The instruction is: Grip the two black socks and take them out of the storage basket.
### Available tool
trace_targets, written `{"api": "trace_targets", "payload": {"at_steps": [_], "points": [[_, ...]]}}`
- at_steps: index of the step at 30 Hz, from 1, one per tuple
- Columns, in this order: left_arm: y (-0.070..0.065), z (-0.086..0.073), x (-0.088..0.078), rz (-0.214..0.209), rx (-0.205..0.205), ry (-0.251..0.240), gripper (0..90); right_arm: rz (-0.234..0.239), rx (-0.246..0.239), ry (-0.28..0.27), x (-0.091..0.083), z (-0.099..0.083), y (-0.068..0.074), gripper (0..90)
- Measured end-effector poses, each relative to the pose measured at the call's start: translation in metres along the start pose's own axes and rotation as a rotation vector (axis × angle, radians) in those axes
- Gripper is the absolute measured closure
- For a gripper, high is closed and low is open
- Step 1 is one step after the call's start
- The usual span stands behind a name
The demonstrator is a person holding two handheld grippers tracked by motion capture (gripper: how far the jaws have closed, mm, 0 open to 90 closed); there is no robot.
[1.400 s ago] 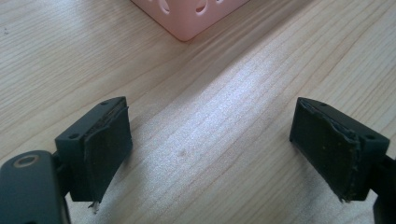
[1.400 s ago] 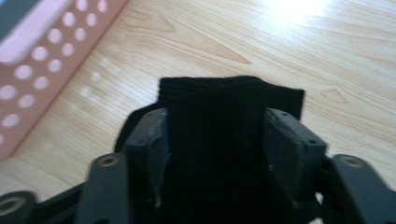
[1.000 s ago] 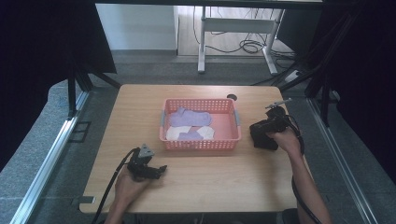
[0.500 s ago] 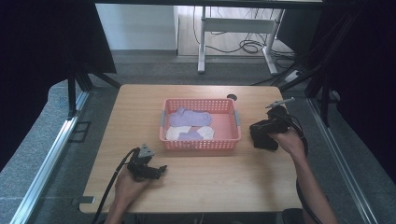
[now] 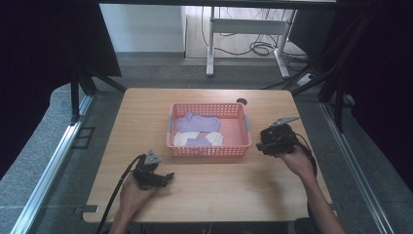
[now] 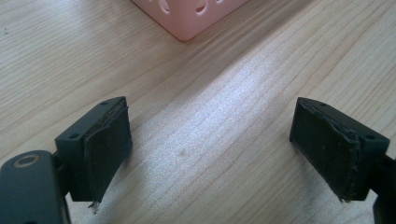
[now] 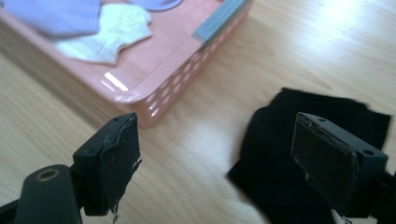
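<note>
Right gripper view: purple and white socks (image 7: 98,28) already lie in the pink basket (image 7: 187,56); one black sock (image 7: 275,140) remains on the counter (image 7: 303,42), at the basket's 3 o'clock. The right gripper (image 7: 215,158), jaws just spread and empty, hovers there; the left gripper (image 6: 210,154) rests open.

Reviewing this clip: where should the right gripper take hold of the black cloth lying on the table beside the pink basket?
Probably at the black cloth's near edge, coming straight down from above. It lies flat and limp on the table, so an edge or pinched-up fold is all the right gripper's open jaws could close on. The basket stands apart.
</note>
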State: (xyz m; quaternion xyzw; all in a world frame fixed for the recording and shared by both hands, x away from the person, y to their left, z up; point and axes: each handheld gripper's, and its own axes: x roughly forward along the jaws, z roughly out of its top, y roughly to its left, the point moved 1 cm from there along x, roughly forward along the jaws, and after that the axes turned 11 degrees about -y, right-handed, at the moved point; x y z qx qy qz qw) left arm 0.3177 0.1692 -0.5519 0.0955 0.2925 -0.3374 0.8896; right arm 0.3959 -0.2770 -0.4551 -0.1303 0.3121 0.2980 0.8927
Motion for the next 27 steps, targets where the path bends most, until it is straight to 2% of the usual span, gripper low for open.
{"api": "trace_targets", "payload": {"at_steps": [3, 7, 10, 15, 22, 23, 25, 27], "points": [[0.0, 0.0, 0.0, 0.0, 0.001, 0.0, 12.6, 0.013, -0.016, -0.006, 0.003, -0.008, 0.01, 15.5], [0.0, 0.0, 0.0, 0.001, -0.001, -0.001, 12.6, 0.038, -0.013, -0.009, 0.007, -0.021, 0.024, 15.5], [0.0, 0.0, 0.0, 0.001, 0.0, -0.001, 12.6, 0.052, -0.03, 0.011, 0.01, -0.03, 0.032, 15.5], [0.0, 0.0, 0.0, 0.002, -0.004, -0.004, 12.6, 0.082, -0.029, 0.028, 0.02, -0.048, 0.044, 15.5], [0.0, 0.0, 0.0, 0.001, 0.003, -0.001, 12.6, 0.093, -0.063, 0.066, 0.035, -0.068, 0.054, 15.2], [0.0, 0.0, 0.0, 0.001, 0.003, -0.001, 12.6, 0.099, -0.064, 0.073, 0.037, -0.07, 0.056, 12.7], [0.0, 0.0, 0.0, 0.0, 0.003, -0.001, 12.6, 0.109, -0.038, 0.065, 0.037, -0.071, 0.056, 14.3], [0.0, 0.0, 0.0, 0.001, 0.003, -0.001, 12.5, 0.106, -0.04, 0.066, 0.037, -0.071, 0.056, 14.2]]}}
